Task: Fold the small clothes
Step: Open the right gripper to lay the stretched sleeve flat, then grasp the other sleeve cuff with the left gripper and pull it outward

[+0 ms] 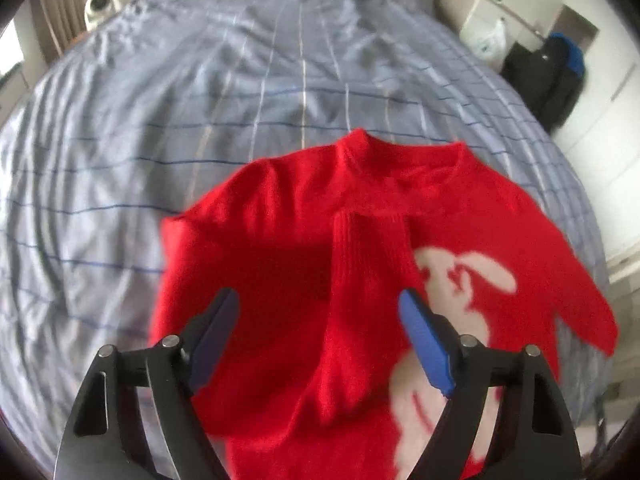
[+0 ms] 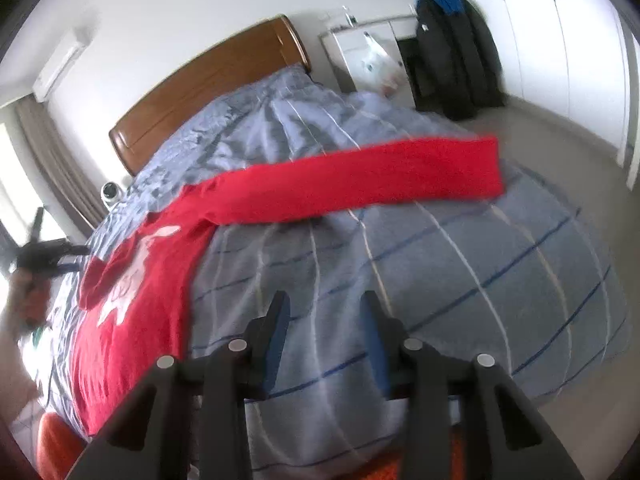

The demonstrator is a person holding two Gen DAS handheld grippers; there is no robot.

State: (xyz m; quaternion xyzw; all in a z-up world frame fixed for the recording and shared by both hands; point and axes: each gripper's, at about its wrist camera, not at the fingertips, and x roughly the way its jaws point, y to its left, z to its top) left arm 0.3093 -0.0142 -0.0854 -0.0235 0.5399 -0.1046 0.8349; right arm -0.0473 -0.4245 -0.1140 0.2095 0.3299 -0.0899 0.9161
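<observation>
Lying flat on striped bedding [image 1: 160, 128], knitted red sweater [image 1: 280, 248], one sleeve folded.

A small red knitted sweater [image 1: 280, 216] lies flat, front up, on a grey-blue checked bedspread [image 1: 160, 120]. Its round neckline points toward the headboard. A pale cream figure is worked into the chest. One sleeve [image 1: 360, 280] is folded inward across the body, its ribbed cuff near the collar. The other sleeve [image 2: 360, 176] stretches straight out sideways over the bedspread.

Open duvet [image 2: 460, 264] beside sweater [image 2: 132, 312]
</observation>
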